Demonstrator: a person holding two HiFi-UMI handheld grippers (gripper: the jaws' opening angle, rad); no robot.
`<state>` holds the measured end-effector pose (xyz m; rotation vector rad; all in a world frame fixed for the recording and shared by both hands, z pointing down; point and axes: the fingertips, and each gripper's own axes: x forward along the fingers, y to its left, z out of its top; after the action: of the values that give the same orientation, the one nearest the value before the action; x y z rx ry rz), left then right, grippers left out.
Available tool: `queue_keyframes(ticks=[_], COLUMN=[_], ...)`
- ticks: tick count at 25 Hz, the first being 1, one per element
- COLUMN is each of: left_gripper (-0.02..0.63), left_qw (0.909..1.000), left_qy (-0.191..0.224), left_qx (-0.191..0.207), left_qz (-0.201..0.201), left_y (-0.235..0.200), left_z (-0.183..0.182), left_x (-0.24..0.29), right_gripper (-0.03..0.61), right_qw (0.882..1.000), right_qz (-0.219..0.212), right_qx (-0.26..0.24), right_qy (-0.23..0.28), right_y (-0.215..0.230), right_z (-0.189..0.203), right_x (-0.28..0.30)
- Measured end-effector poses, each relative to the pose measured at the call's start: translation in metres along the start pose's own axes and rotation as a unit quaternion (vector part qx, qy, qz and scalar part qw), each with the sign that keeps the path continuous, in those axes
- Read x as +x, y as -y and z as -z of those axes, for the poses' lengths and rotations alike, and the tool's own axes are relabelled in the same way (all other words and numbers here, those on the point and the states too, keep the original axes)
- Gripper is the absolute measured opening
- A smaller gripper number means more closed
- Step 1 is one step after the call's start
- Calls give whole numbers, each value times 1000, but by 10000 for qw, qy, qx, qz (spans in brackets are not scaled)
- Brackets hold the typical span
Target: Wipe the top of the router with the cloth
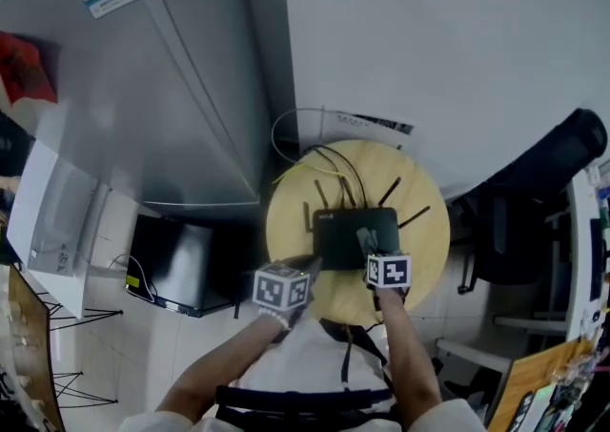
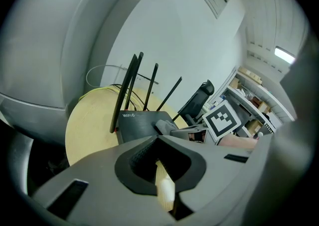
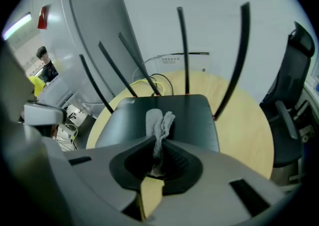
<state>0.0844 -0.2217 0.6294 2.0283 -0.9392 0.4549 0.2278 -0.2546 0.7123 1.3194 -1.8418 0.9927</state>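
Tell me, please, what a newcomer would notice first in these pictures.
The eye falls first on the black router with its splayed antennas, in the middle of the round wooden table. Next comes the grey cloth, pinched in the right gripper and lying on the router's top. The left gripper, jaws together and empty, sits by the router's near left corner.

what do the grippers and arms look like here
Both the left gripper and right gripper are grey, with black ridged pads lining a rounded opening. Each carries a white cube with black square markers. The person wears white sleeves and a black strap across the chest.
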Motion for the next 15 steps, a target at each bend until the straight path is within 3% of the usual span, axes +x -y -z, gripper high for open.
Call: queue_keyframes(ticks=[7, 15], left_gripper=[-3, -3], left_qw=[9998, 9998], left_qy=[-131, -143], left_qx=[94, 128], left_qz=[77, 54], left_y=[9, 8], left_z=[3, 2], left_x=[9, 8], right_gripper=[38, 38], right_qw=[9987, 9964], right_qz=[422, 725], right_qx=[285, 410], right_qy=[8, 153], right_y=[57, 84], right_z=[17, 22], right_x=[-18, -37])
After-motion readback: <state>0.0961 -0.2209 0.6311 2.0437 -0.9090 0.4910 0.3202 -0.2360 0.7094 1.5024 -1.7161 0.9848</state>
